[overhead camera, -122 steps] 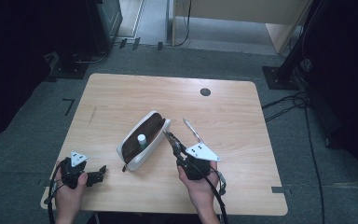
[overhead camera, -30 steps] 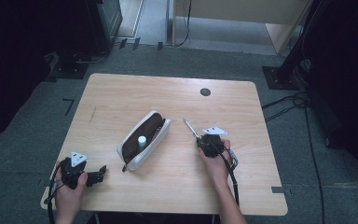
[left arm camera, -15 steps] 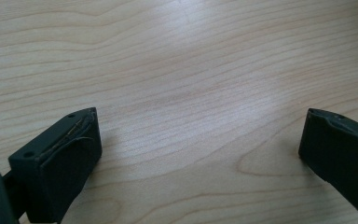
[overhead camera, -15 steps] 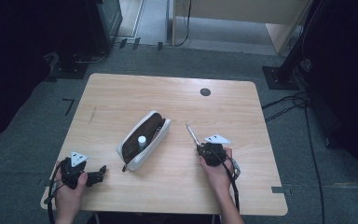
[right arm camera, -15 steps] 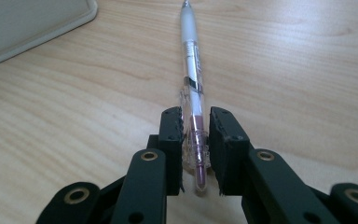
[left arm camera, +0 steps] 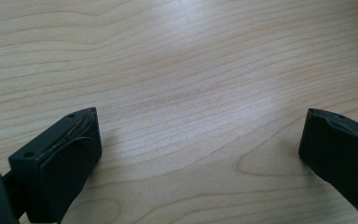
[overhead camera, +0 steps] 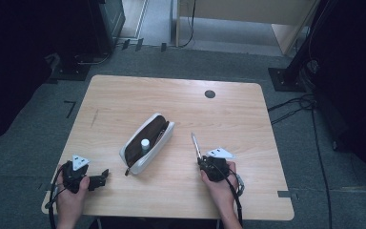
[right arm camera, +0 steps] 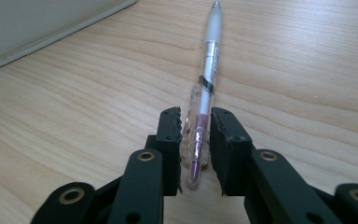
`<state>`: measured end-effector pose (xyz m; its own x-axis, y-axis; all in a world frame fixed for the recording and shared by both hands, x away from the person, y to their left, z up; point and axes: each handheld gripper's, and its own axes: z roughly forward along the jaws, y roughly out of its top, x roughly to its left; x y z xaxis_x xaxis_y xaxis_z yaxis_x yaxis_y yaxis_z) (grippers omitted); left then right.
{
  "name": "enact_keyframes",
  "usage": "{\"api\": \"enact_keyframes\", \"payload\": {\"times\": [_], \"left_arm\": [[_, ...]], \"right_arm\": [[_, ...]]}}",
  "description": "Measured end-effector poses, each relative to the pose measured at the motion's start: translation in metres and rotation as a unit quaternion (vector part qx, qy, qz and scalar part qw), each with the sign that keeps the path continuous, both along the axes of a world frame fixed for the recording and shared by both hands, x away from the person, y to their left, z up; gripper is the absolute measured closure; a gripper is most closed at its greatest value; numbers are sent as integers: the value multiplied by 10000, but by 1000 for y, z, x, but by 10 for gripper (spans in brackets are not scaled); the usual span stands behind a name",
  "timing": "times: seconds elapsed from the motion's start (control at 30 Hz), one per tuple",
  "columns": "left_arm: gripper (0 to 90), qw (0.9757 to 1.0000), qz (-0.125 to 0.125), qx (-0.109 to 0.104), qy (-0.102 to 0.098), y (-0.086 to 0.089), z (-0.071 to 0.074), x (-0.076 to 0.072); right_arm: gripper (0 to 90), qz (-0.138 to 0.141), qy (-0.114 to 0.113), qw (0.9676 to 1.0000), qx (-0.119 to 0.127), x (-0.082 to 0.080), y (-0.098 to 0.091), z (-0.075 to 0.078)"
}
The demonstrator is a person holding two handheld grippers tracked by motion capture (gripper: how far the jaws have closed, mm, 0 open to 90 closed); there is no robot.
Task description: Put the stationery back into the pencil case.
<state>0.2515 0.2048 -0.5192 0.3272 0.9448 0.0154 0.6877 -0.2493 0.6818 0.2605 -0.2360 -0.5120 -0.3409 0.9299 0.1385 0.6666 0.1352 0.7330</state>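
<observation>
Close-up: right claw pinching pen; overhead adds pouch.

Pouch contents beyond a white cap unclear.

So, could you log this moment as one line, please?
right gripper: shut on pen | left gripper: open | pencil case: open

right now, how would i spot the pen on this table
Find the open pencil case at the middle of the wooden table. Just right of it, the pen lies pinched in the right tool: slim, silvery-white, with a clear grip.
</observation>
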Motion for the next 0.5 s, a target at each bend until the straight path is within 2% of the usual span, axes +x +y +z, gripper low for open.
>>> {"api": "enact_keyframes", "payload": {"times": [0.13,0.3,0.4,0.5], "left_arm": [[0,10000,0,0,0,0,0,0],[0,10000,0,1,0,0,0,0],[0,10000,0,0,0,0,0,0],[0,10000,0,1,0,0,0,0]], "right_arm": [[690,83,-5,9999,66,-6,2,2],[653,-144,-113,9998,126,-10,-7,4],[653,-266,-86,9994,181,-9,-17,2],[657,-188,-20,9996,232,-9,-19,-1]]}}
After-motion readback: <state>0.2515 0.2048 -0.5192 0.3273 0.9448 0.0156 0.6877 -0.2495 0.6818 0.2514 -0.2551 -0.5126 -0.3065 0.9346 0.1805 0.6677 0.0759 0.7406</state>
